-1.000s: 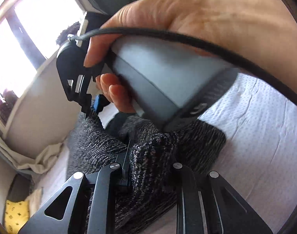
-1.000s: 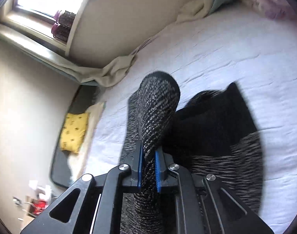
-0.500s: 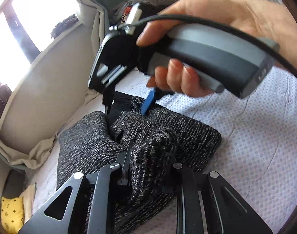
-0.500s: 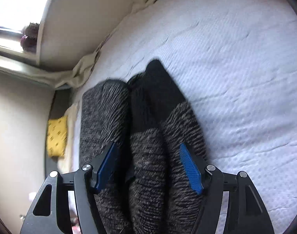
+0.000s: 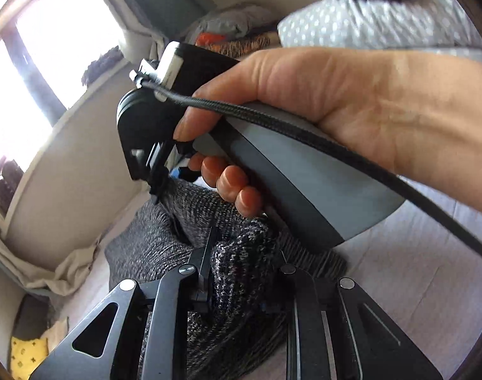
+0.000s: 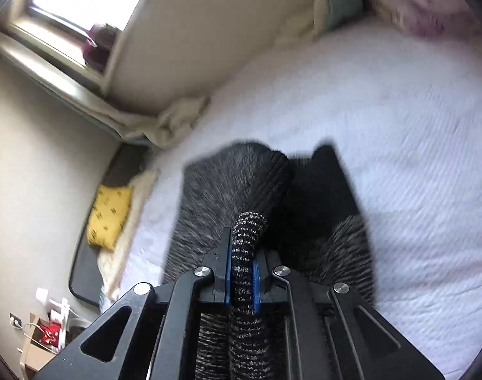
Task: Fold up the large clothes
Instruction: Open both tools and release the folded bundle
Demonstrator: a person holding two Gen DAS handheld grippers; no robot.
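Lying bunched on a white bed (image 6: 383,133), grey-and-black knit sweater (image 6: 215,190), a fold pinched in right gripper (image 6: 242,272) whose jaws have just closed, another thick fold clamped between left gripper (image 5: 241,285) jaws, person's hand (image 5: 320,95) holding right gripper's handle above it

I see the grey-and-black knitted sweater (image 6: 320,196) bunched in thick folds on the white bedsheet (image 6: 399,126), two ridges of it raised off the bed.
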